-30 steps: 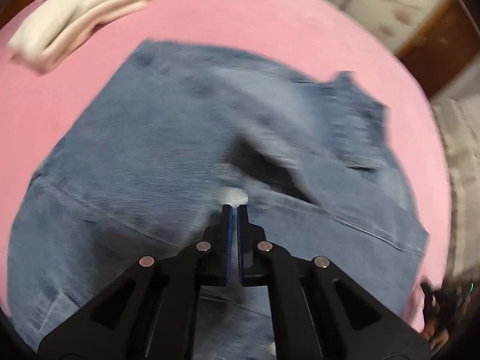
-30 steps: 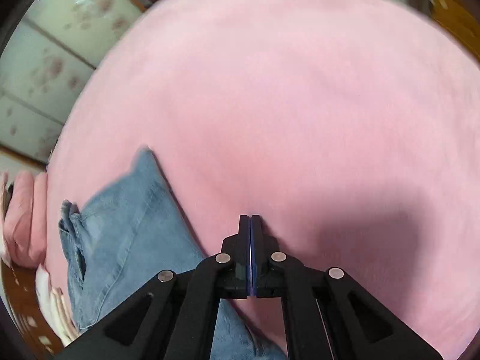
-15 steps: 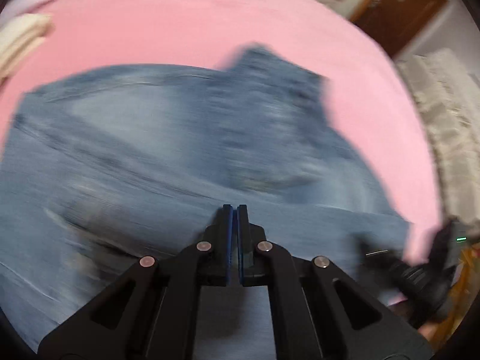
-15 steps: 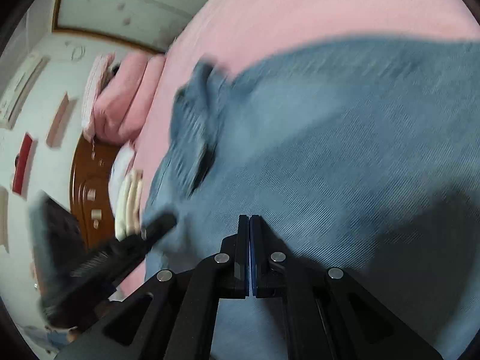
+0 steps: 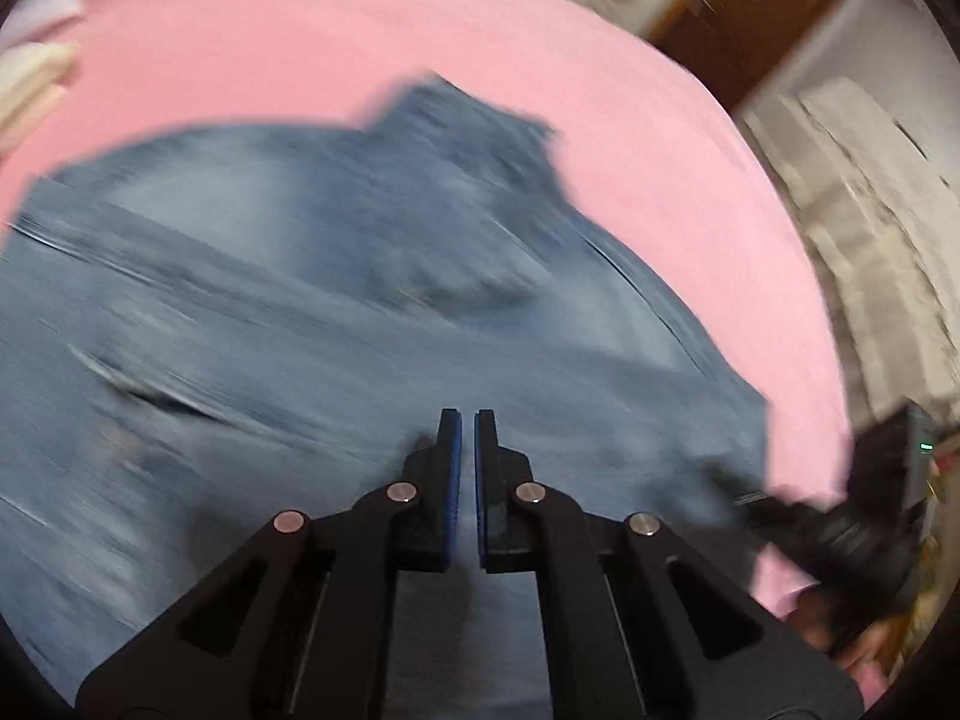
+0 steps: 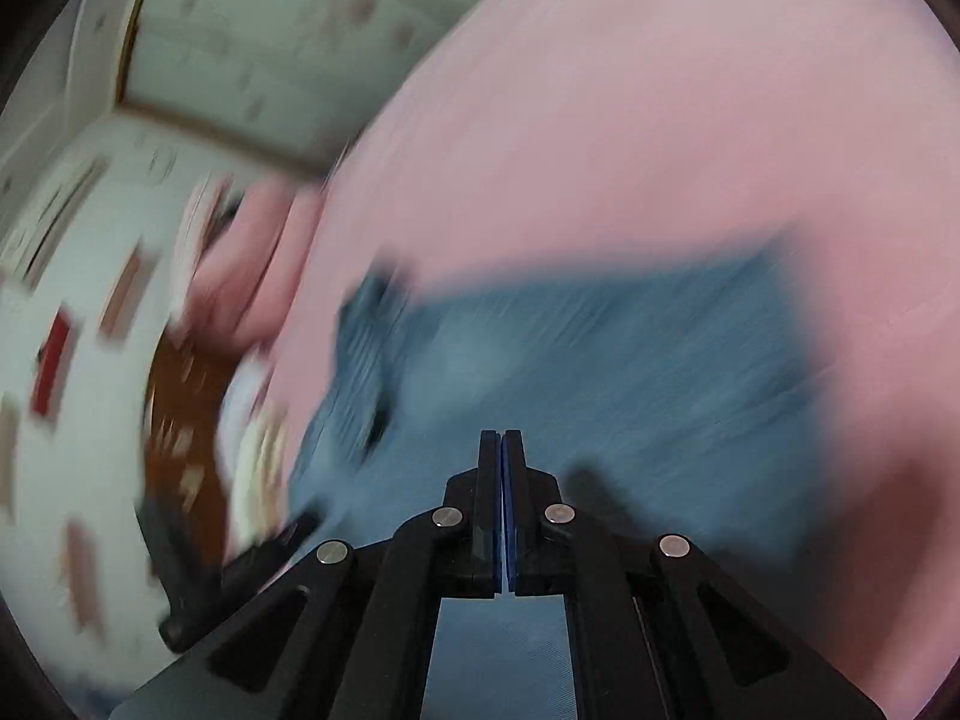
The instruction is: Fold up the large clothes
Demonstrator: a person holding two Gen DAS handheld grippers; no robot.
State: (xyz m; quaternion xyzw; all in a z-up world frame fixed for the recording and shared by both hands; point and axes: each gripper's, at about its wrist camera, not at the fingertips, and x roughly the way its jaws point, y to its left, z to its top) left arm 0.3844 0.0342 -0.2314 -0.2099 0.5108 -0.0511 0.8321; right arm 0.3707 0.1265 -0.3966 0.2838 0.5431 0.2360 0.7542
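Note:
Folded blue jeans (image 5: 336, 312) lie on a pink bed cover (image 5: 288, 42); both views are motion-blurred. My left gripper (image 5: 467, 420) hovers over the jeans' near part with its jaws a narrow gap apart and nothing between them. My right gripper (image 6: 500, 438) is shut and empty, over the jeans (image 6: 600, 360) in the right wrist view. The right gripper's dark body (image 5: 840, 516) shows at the right edge of the left wrist view; the left gripper (image 6: 240, 570) shows low left in the right wrist view.
Folded cream clothes (image 5: 30, 84) lie at the bed's far left corner. A pink pillow (image 6: 252, 264) and a brown headboard (image 6: 180, 420) stand beside the bed. A pale quilted surface (image 5: 870, 204) and a wooden door (image 5: 756, 6) are at the right.
The left gripper's jaws have parted slightly from fully shut. Both cameras have swung across the jeans; the right gripper moved from over bare pink cover to over the denim.

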